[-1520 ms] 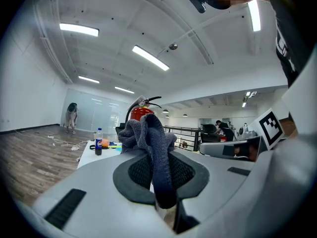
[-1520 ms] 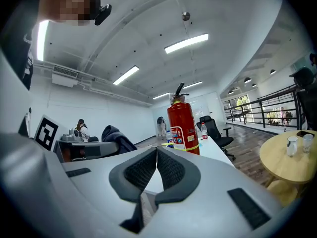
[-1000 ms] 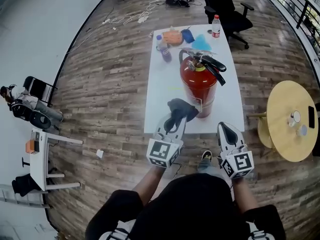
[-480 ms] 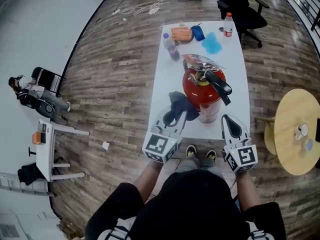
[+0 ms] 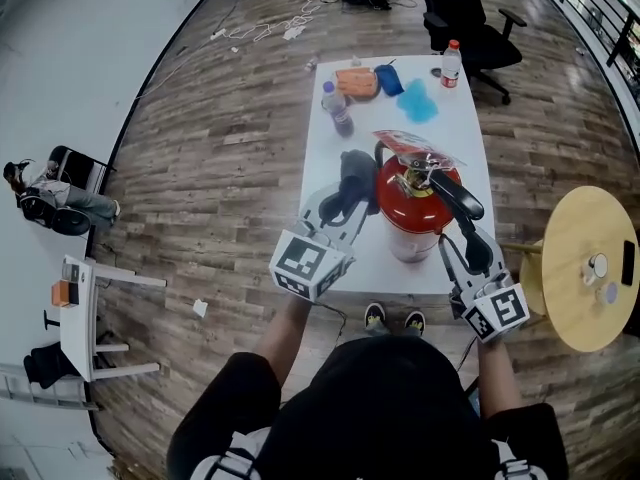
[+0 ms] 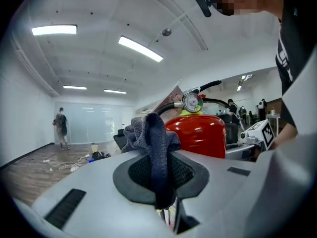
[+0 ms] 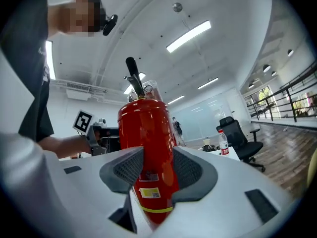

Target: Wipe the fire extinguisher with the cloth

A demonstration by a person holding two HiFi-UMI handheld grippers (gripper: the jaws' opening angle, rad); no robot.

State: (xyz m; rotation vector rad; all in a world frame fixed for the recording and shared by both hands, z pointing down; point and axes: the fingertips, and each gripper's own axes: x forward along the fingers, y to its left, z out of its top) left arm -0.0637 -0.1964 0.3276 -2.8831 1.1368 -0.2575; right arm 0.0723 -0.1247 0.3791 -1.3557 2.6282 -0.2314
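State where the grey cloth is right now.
In the head view, the grey cloth is pinched in the left gripper, left of the fire extinguisher, above the white table.

No text is legible (the fire extinguisher label is too blurred).

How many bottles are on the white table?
2. One clear bottle stands near the left edge of the table; one red-capped bottle stands at its far right corner. More could hide behind the fire extinguisher.
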